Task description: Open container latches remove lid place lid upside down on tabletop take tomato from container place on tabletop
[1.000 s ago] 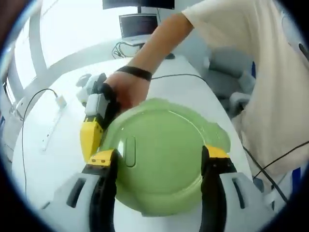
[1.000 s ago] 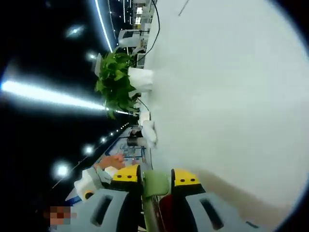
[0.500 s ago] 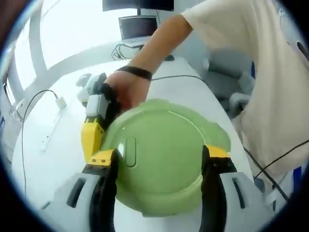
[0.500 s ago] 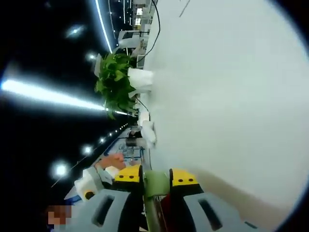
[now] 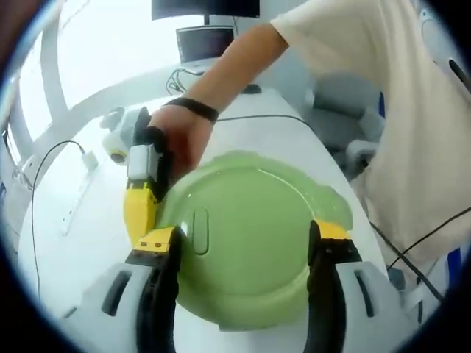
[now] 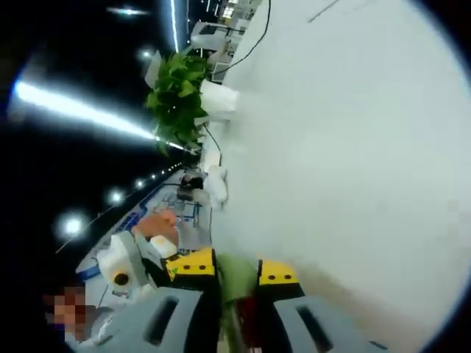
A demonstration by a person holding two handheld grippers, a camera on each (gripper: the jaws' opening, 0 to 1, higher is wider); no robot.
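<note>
On the left side of the left gripper view, the right gripper (image 5: 140, 209) comes in, held by a person's hand (image 5: 173, 136). Its yellow tip touches the left edge of the green lid (image 5: 246, 246). In the right gripper view, its two jaws are pressed on a small green tab (image 6: 235, 276) at the rim, and something red (image 6: 246, 331) shows just under it. That may be the tomato, but it is too small to be sure.

The lid sits flat on the container, on the white table (image 5: 66, 243). The left gripper (image 5: 243, 239) has its jaws spread wide, one on each side of the lid. Whether the jaws press the lid I cannot tell.

The step looks like opening a latch. The lid is not off yet.

Here is what could go wrong. If the right gripper pulls the tab too hard, the whole container could slide or tip, because the left gripper may not be holding it tight. The tab could also slip out of the jaws. If the lid pops up fast, the tomato could roll out.

A cable (image 5: 51, 158) lies on the table well to the left. On the right, the person's pale shirt (image 5: 397, 110) is close by. A plant (image 6: 176, 99) in a white pot stands far off in the right gripper view.
</note>
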